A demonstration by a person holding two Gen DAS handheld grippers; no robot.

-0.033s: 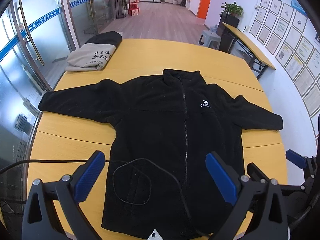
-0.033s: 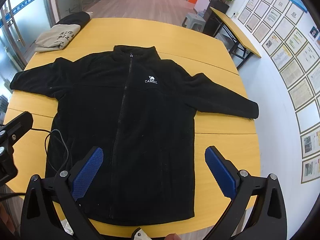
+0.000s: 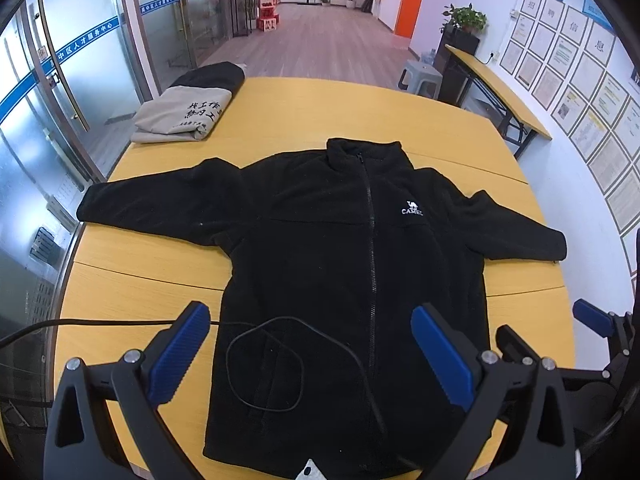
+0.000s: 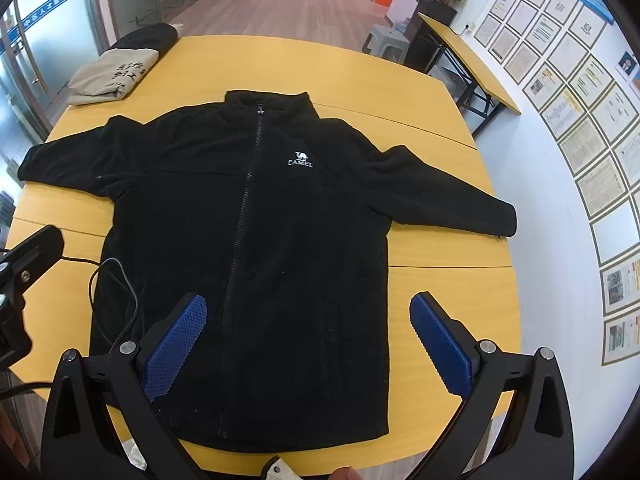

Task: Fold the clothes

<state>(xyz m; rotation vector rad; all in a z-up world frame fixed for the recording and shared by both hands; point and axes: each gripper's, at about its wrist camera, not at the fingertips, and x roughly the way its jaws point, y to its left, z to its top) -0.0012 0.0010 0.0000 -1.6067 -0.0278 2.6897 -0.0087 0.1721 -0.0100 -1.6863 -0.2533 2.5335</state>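
A black zip-up fleece jacket (image 3: 340, 248) with a white CAMEL logo lies flat and face up on the yellow table (image 3: 320, 108), both sleeves spread out; it also shows in the right wrist view (image 4: 260, 216). My left gripper (image 3: 310, 316) is open and empty, held above the jacket's lower left part. My right gripper (image 4: 308, 312) is open and empty, held above the jacket's lower right part. A thin black cable (image 3: 280, 360) loops across the jacket's hem on the left; it also shows in the right wrist view (image 4: 120, 300).
A folded beige and black garment (image 3: 188, 108) lies at the table's far left corner, also in the right wrist view (image 4: 116, 68). A side table (image 3: 496, 88) and stool (image 3: 420, 76) stand beyond the far right edge. Glass doors are on the left.
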